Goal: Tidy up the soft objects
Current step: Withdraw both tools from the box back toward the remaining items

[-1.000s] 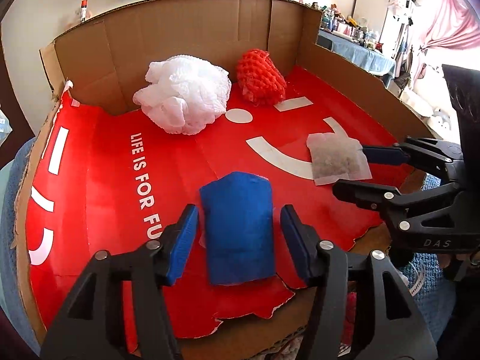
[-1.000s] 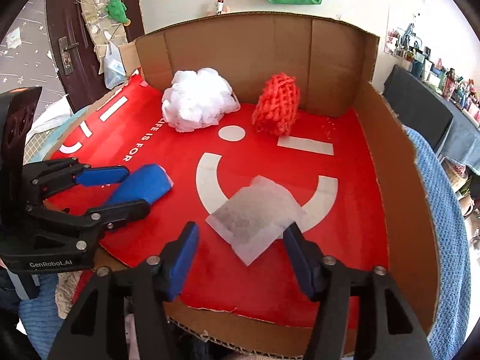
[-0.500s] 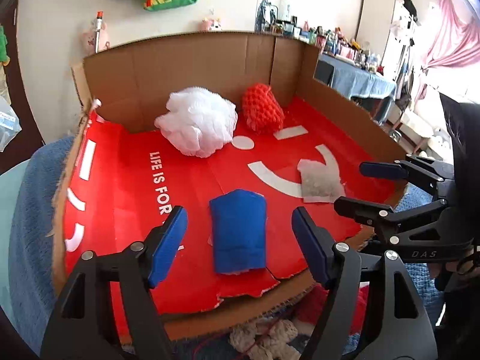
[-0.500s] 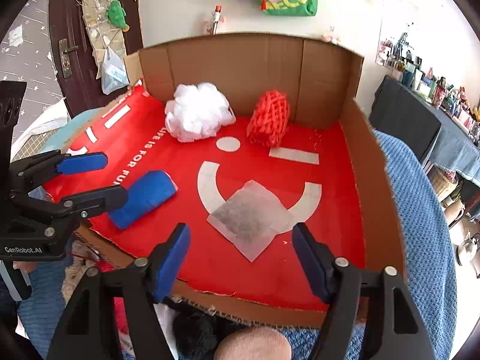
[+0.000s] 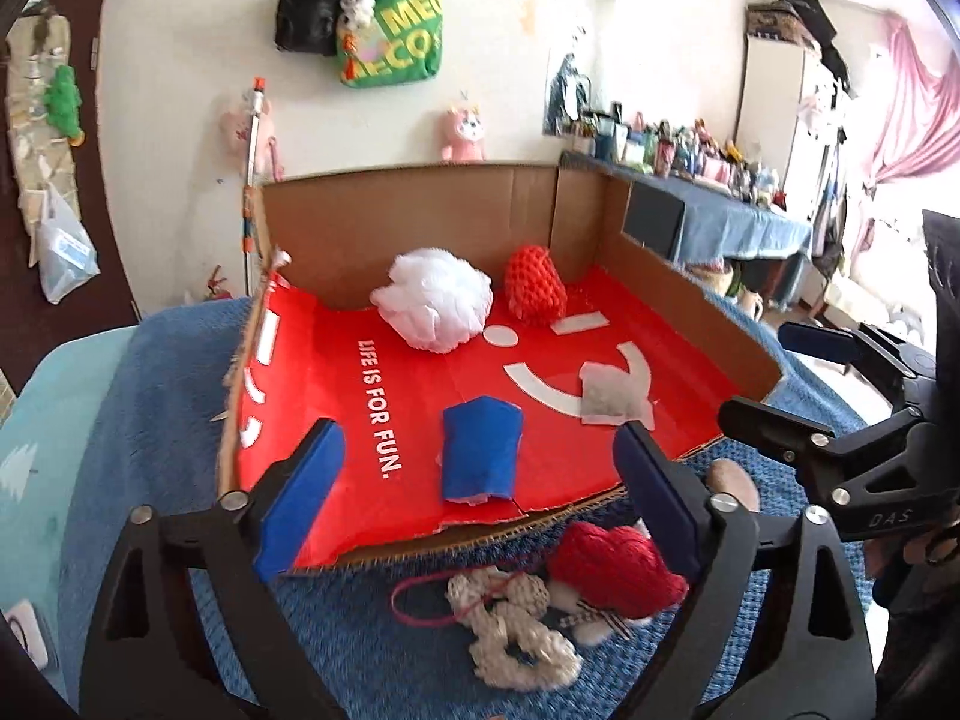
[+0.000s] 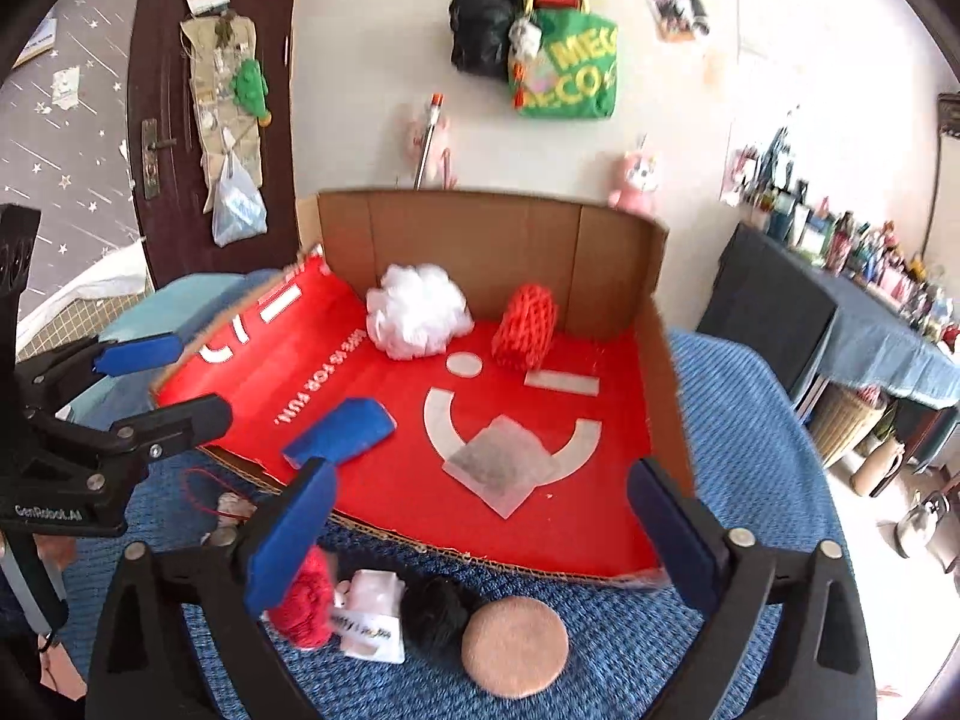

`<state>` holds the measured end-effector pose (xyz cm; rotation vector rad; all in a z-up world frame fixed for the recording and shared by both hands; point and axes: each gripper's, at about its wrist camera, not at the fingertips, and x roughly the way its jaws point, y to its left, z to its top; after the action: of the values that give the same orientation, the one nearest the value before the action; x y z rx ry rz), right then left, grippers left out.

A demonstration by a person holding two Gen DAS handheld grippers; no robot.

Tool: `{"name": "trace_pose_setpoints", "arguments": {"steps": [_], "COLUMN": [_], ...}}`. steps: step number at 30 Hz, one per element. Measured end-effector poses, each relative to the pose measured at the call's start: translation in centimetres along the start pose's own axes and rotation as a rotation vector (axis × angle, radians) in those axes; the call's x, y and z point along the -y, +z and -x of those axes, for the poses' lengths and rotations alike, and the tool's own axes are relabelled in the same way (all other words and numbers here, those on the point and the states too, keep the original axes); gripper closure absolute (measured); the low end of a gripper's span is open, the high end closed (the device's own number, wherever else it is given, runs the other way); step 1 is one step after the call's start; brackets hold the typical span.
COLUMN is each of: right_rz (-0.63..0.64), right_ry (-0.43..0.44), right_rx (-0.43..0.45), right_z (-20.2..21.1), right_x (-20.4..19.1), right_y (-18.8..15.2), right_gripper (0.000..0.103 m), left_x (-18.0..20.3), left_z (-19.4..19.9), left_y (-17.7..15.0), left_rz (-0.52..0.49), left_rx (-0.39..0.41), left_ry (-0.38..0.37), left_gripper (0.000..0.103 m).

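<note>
Left wrist view: the left tongs point(image 5: 474, 492) are spread wide & opening further, nothing between the blue pads. Just past them, inside the cardboard box point(image 5: 420, 222), a blue pad point(image 5: 480, 450) lies flat on the red floor near the torn front edge, clear of both fingers. Further back, a white puff point(image 5: 435, 306) & a red mesh ball point(image 5: 534, 291) sit side by side against the rear wall, close but not clearly touching. A grey sachet point(image 5: 612, 399) lies on the white smile mark, right of the blue pad. In front of the box, on the blue blanket point(image 5: 372, 642), a red knitted heart point(image 5: 612, 564) is partly hidden behind the right finger, next to a white knitted thing point(image 5: 516, 624) w/ a thin red cord. The right tongs point(image 5: 774, 378) show at the right edge, fingers apart.

Right wrist view: the right tongs point(image 6: 480, 528) are also spread & opening, empty; the grey sachet point(image 6: 501, 468) lies in the box beyond the gap, untouched. The blue pad point(image 6: 342, 435) sits at the box's front left edge. White puff point(image 6: 417, 309) & red mesh ball point(image 6: 525, 327) at the back. Outside the box, near the fingers: a round tan puff point(image 6: 516, 645), a black ball point(image 6: 432, 612), a white pouch point(image 6: 372, 618), & the red knitted heart point(image 6: 306, 606) half behind the left finger. The left tongs point(image 6: 156, 381) show at left, open, holding nothing.
</note>
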<state>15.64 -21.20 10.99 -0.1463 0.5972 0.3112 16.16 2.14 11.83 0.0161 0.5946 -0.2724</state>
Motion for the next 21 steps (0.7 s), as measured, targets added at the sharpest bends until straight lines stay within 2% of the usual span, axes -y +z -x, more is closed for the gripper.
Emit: {"name": "trace_pose_setpoints", "arguments": {"steps": [10,21], "right_rz": [-0.048,-0.069], "right_ry": [-0.041,-0.097], "right_rx": [0.146,0.18], "right_z": [5.5,7.3], "right_x": [-0.6,-1.6], "right_y": [-2.4,-7.3], "right_gripper": [0.0,0.0], "left_x": [1.8,3.4], "left_z": [5.5,7.3], "left_y": [-2.9,-7.2], "left_rz": [0.008,0.01], "left_rx": [0.132,0.146], "left_ry": [0.082,0.117], "left_gripper": [0.005,0.005]}}
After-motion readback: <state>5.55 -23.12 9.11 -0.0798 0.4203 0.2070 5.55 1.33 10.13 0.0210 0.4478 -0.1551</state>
